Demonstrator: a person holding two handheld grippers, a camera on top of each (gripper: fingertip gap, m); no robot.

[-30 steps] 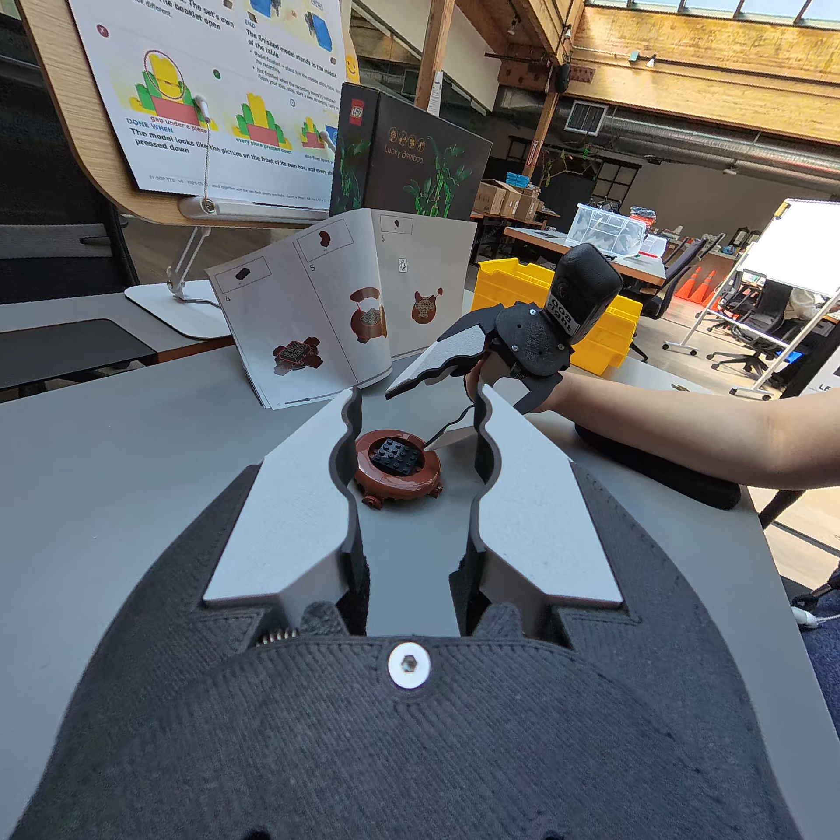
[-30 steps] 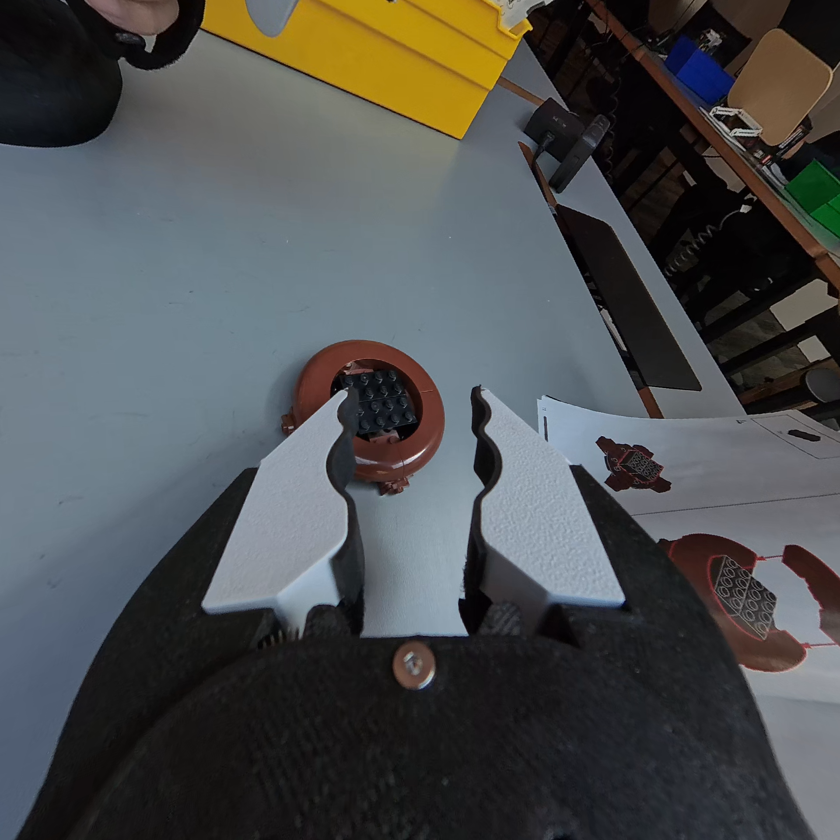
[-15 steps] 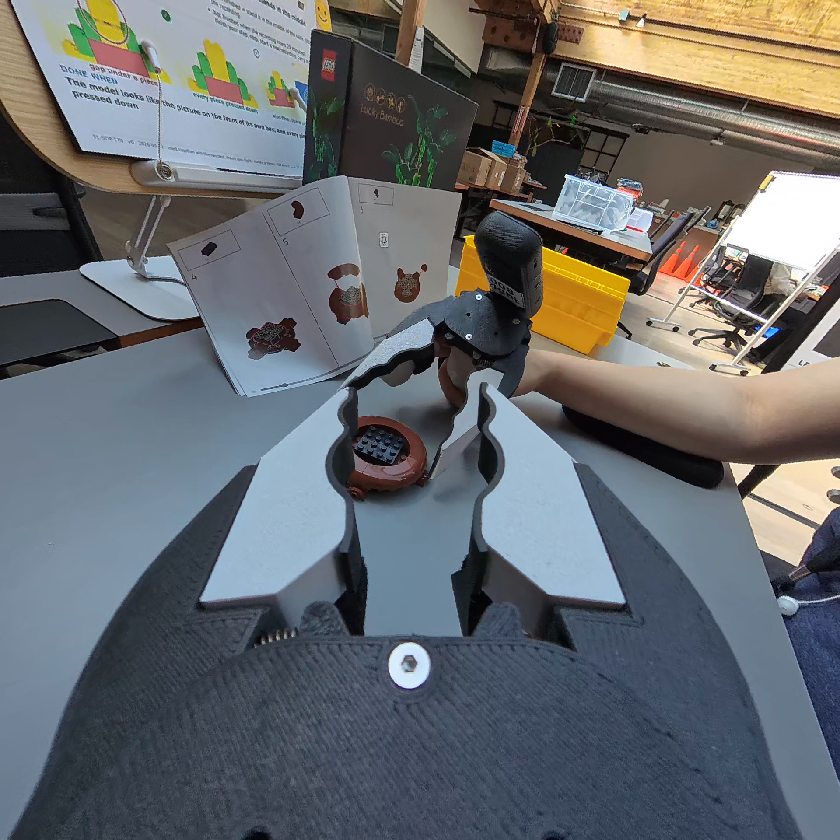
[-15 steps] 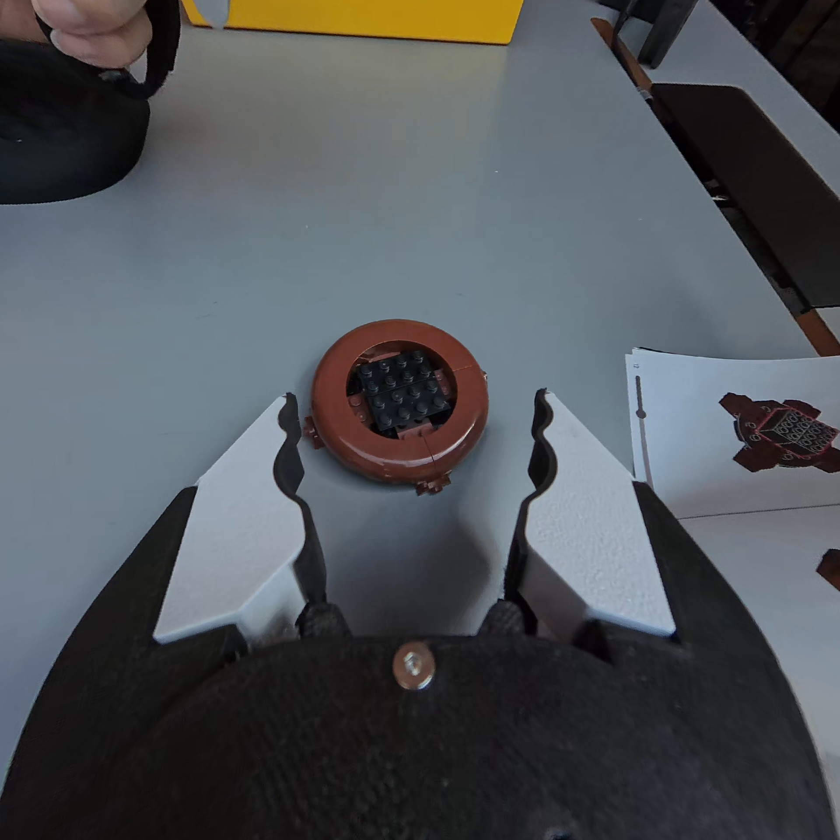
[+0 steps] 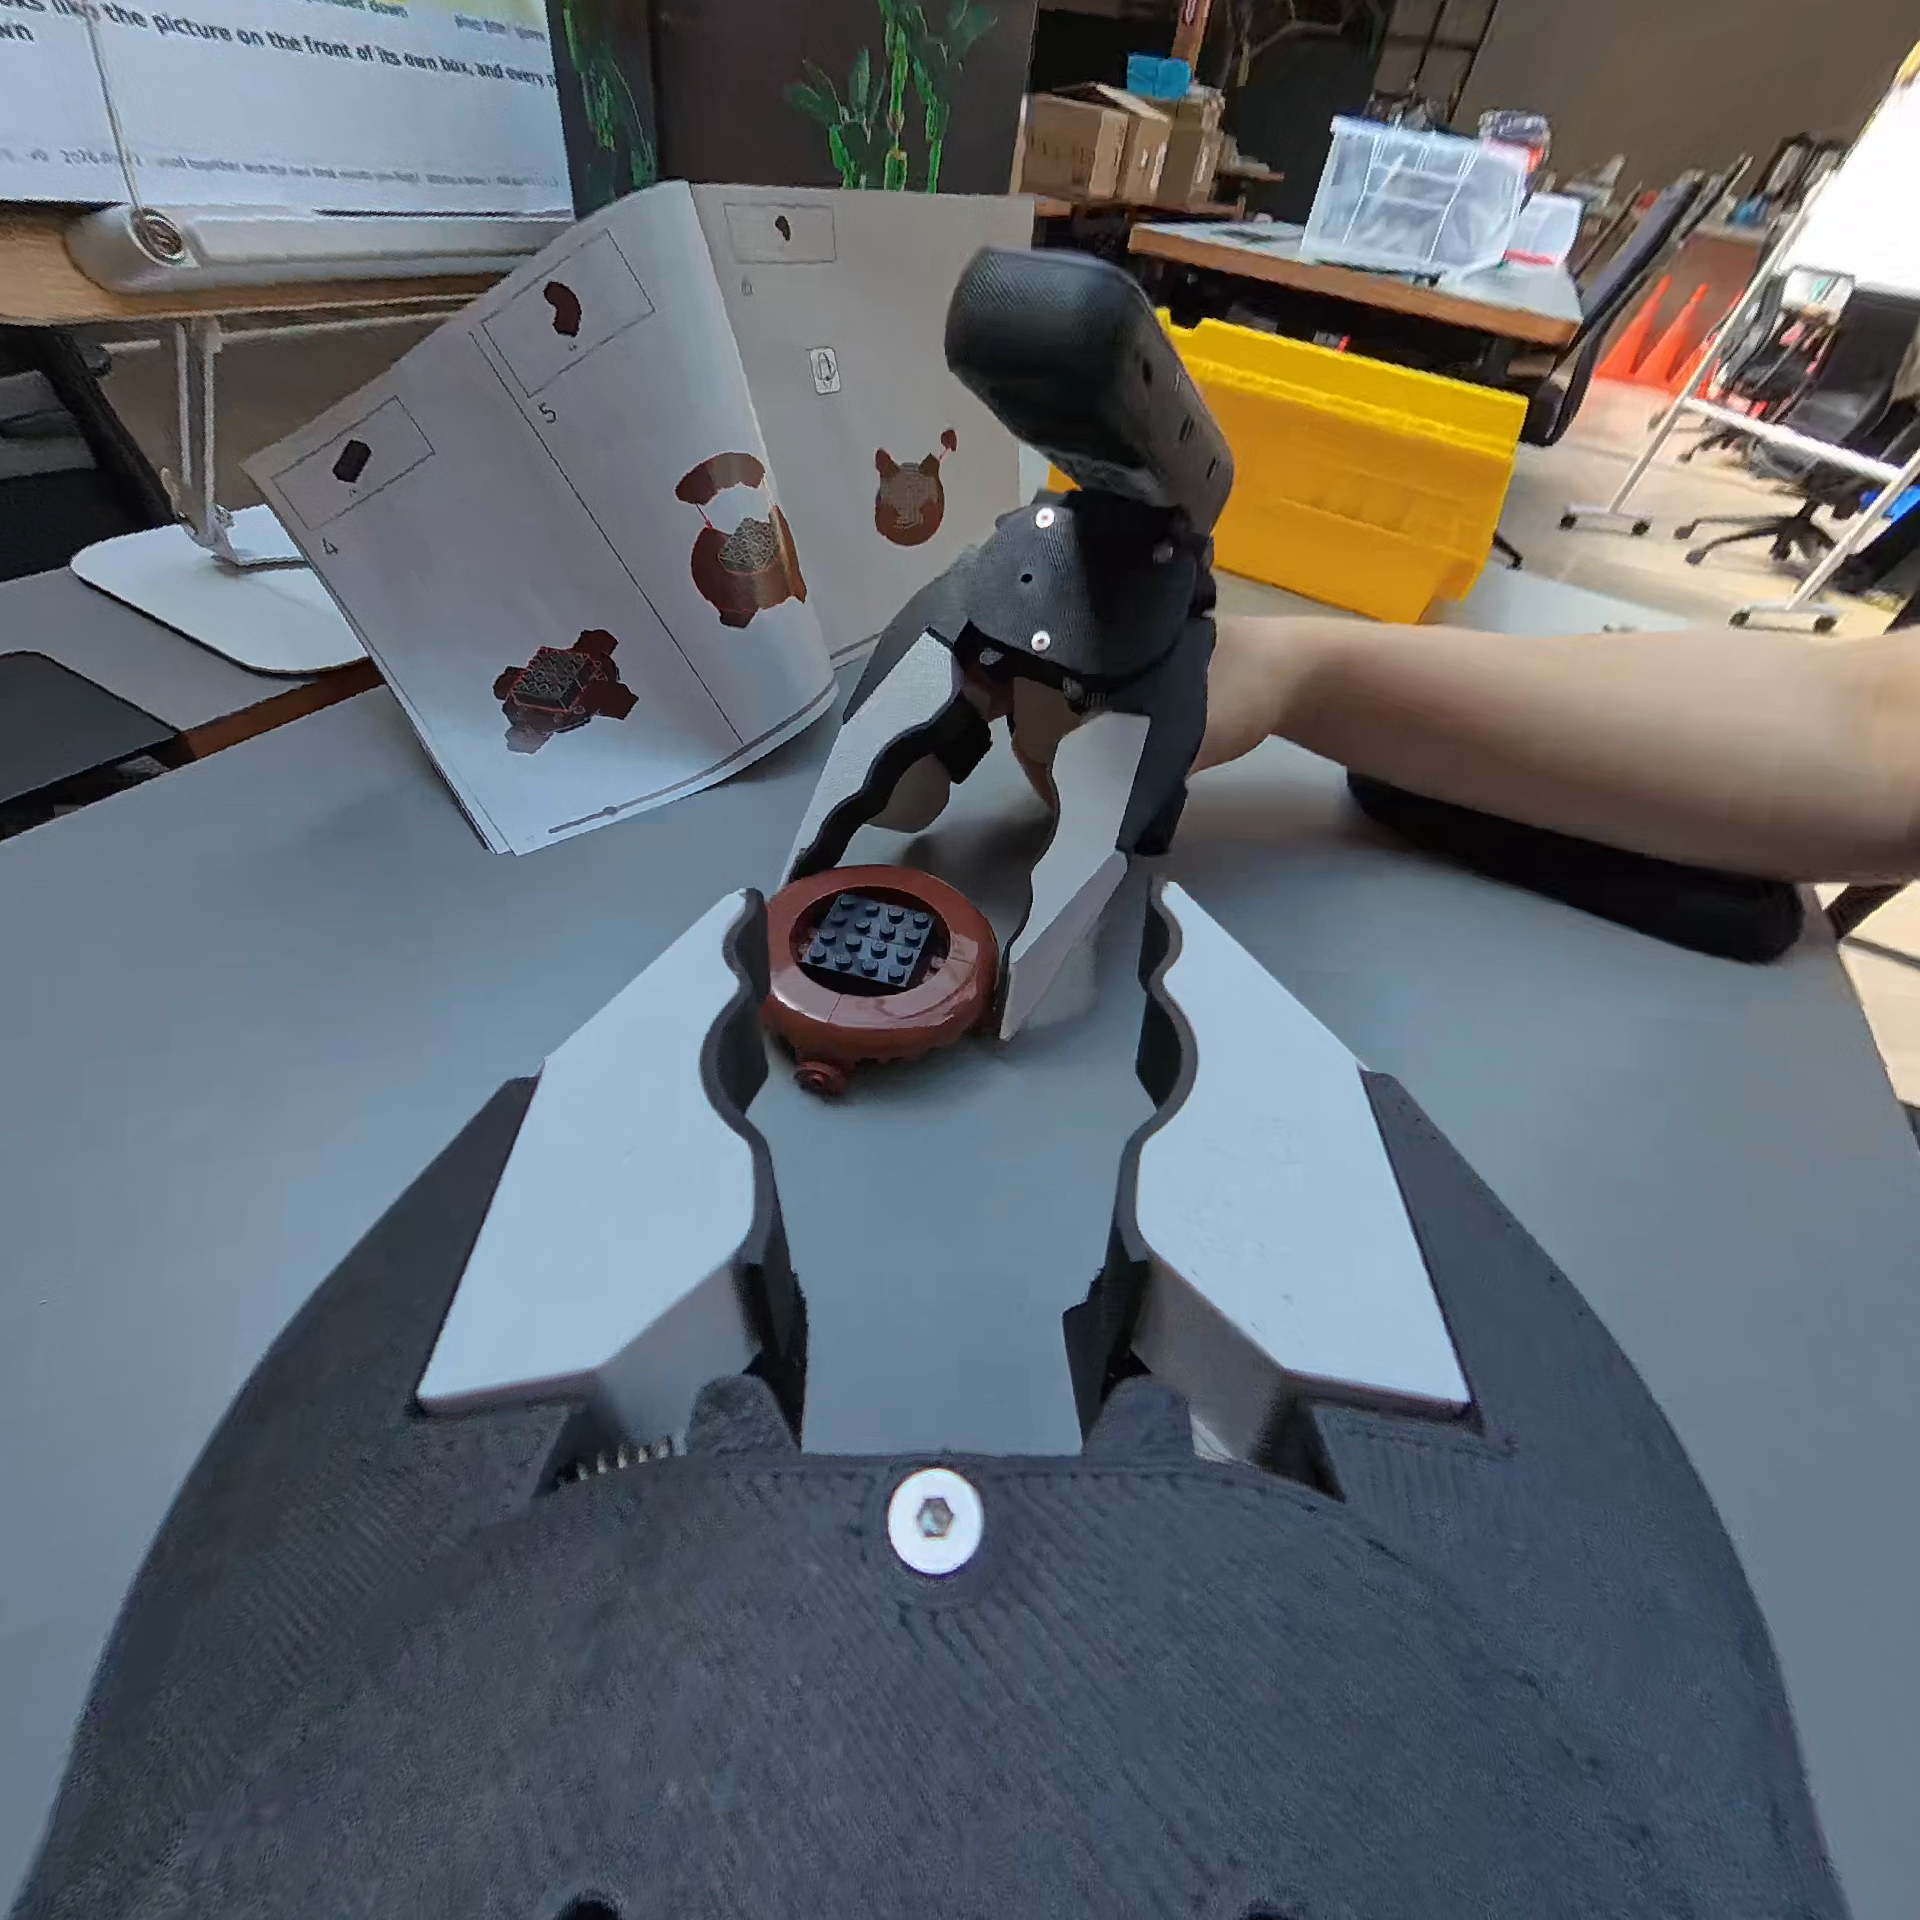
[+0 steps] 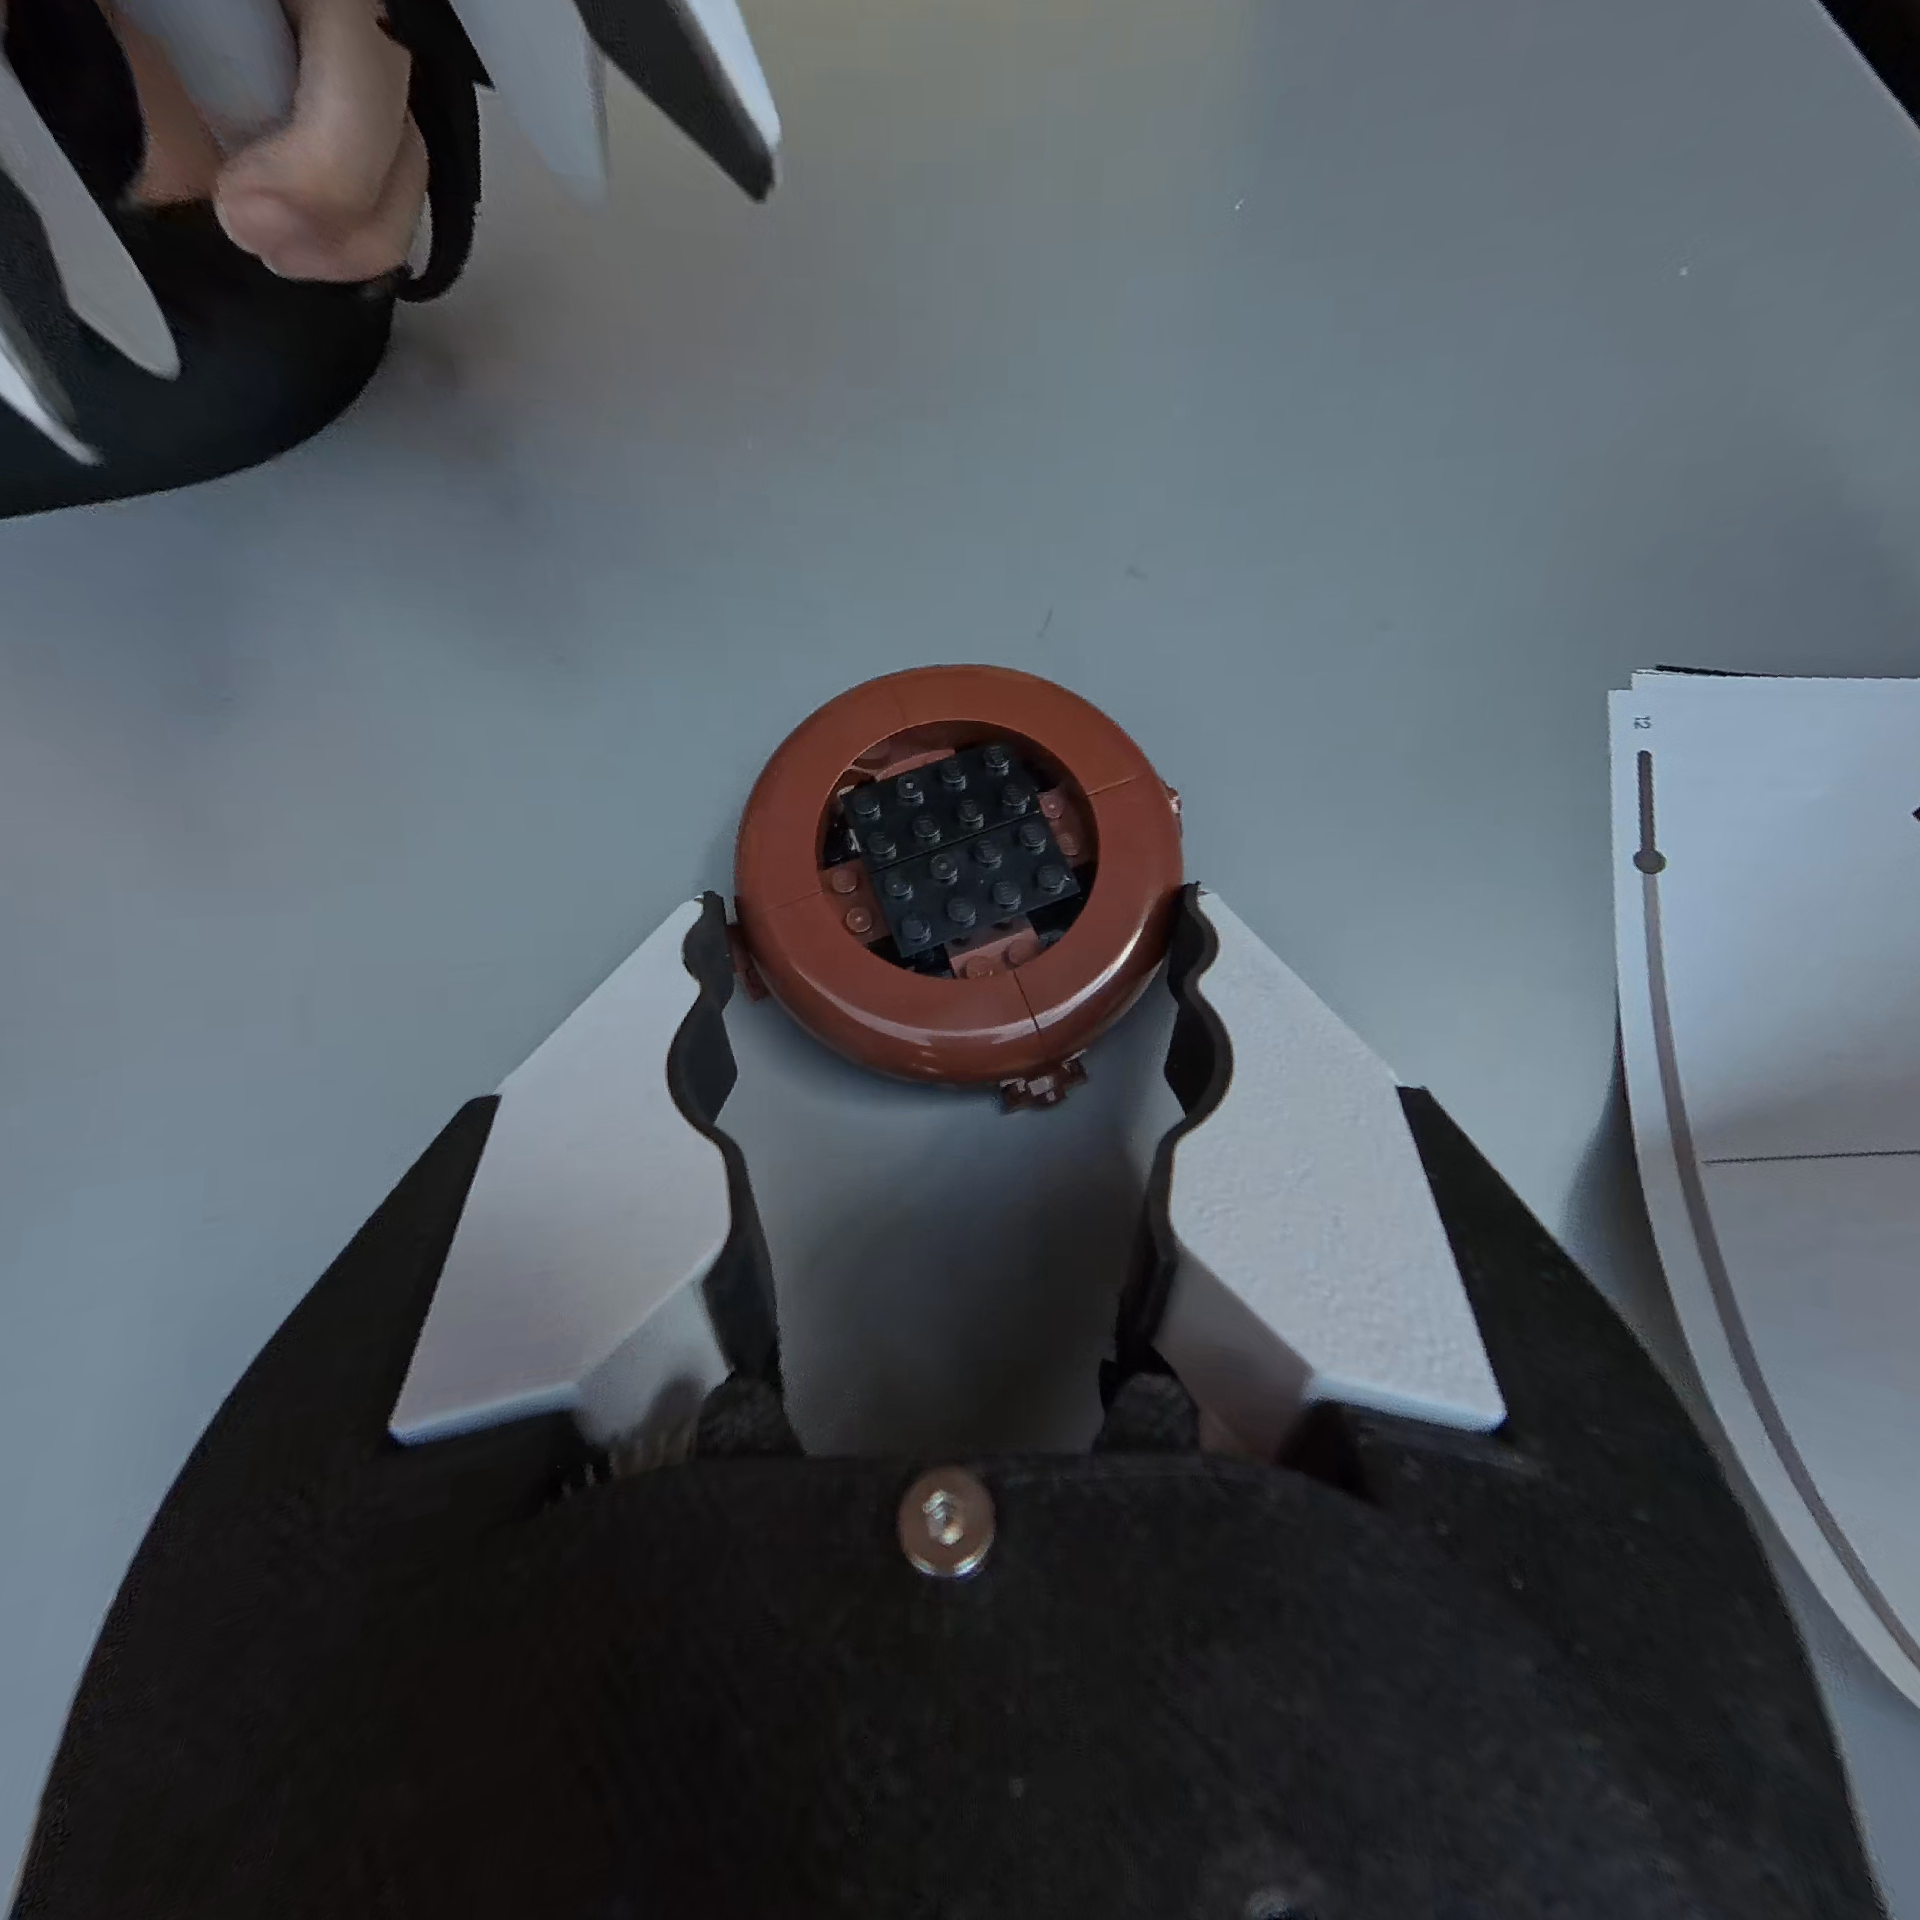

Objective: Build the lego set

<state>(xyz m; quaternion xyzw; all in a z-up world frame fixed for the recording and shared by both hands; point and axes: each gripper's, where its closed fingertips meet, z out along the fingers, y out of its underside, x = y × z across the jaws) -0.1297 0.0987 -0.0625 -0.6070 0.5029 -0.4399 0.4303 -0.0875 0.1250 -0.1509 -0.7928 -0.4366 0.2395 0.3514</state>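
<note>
Right claw [image 6: 951, 914] now astride pot [image 6: 956, 873]

A: What sits between the left gripper [image 5: 940, 920] tips?
B: A round brown lego ring with a black studded plate inside [image 5: 878, 961], on the grey table [image 5: 260, 997]. The gripper is spread wide, its left tip beside the ring.
A: And opposite?
B: The right gripper [image 5: 899, 935] straddles the ring, tips down. Behind stands an open white instruction booklet [image 5: 623, 520].

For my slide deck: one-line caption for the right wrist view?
Right gripper open, fingertips flanking the round brown LEGO base on the grey table.
</note>
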